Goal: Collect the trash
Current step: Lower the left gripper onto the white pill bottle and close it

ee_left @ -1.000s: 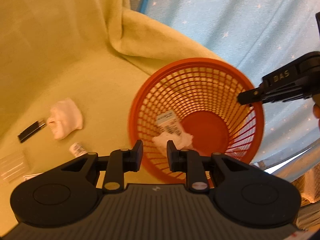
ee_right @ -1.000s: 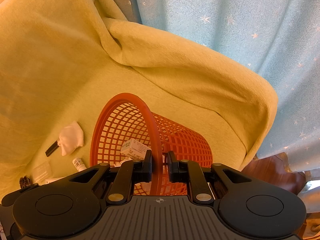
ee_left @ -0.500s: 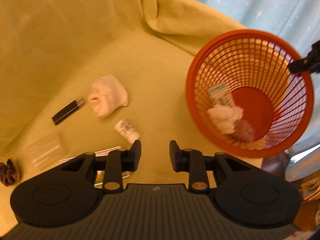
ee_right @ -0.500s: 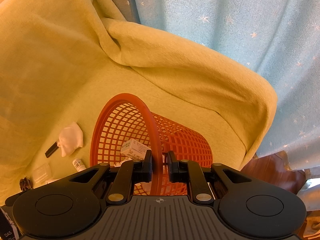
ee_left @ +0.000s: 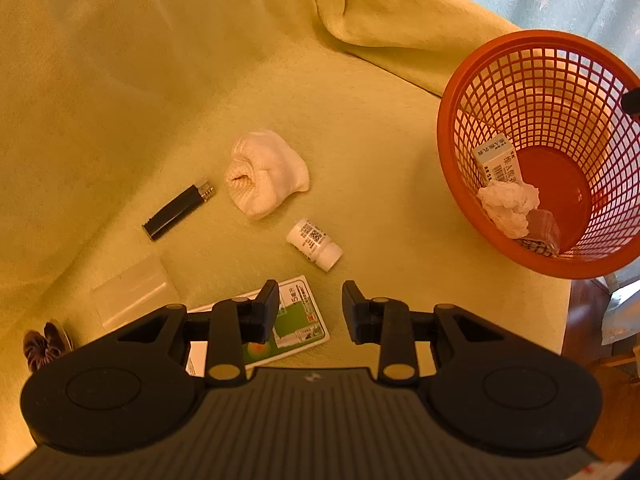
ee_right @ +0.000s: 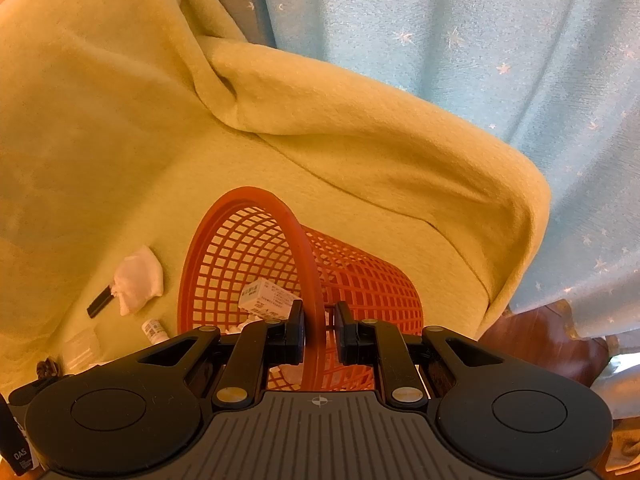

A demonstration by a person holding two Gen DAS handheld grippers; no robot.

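An orange mesh basket (ee_left: 444,152) stands tilted on a yellow-green blanket and holds a small box (ee_left: 498,158), a crumpled tissue (ee_left: 510,204) and a clear wrapper (ee_left: 542,228). My right gripper (ee_right: 319,324) is shut on the basket (ee_right: 240,248) at its near rim. My left gripper (ee_left: 310,308) is open and empty, hovering over a green and white packet (ee_left: 300,320). Just beyond its fingers lies a white pill bottle (ee_left: 314,244). Farther off lie a white balled cloth (ee_left: 266,174) and a black lighter (ee_left: 178,212).
A clear plastic piece (ee_left: 134,300) and a dark ruffled object (ee_left: 42,344) lie at the left. The blanket (ee_right: 360,152) rises in folds behind the basket, with a light blue starred curtain (ee_right: 480,40) beyond. Wooden floor (ee_right: 540,340) shows past the blanket's right edge.
My left gripper has swung away from above the basket to the left, now over the packet and bottle, still open. The right gripper has kept its hold on the basket rim.
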